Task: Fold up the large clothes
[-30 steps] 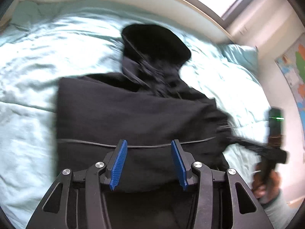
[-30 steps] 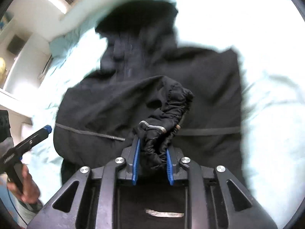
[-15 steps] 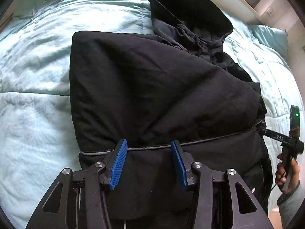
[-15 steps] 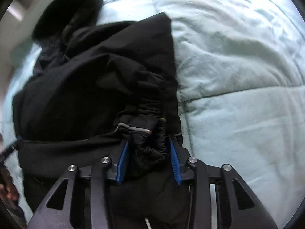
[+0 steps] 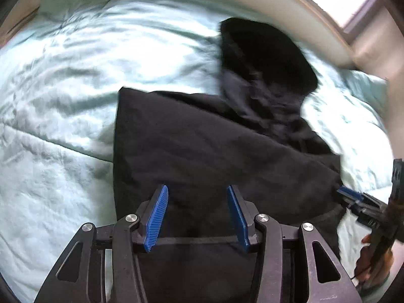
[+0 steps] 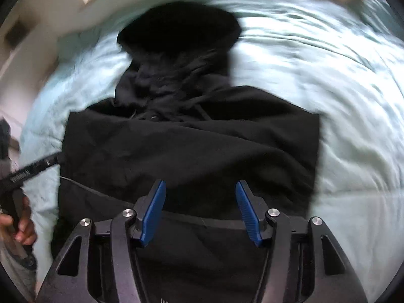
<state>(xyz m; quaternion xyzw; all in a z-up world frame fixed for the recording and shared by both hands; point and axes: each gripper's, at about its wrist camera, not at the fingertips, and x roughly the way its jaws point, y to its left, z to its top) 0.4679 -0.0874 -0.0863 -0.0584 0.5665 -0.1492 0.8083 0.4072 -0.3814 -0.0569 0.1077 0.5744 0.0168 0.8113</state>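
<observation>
Sleeve has dropped from the right tool (image 6: 200,212), whose jaws are opening, empty. Left tool (image 5: 197,214) is half open, empty. Black hoodie (image 6: 192,151) lies on the bed (image 6: 341,101); its loose fold might slide apart.

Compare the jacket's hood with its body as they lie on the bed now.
The hood is a small rounded lump at the far end; the body is a broad, roughly squared panel nearer the grippers. Below the hood the cloth bunches into wrinkles, while the body lies fairly smooth. Both are black and rest on the pale green bedding.
</observation>
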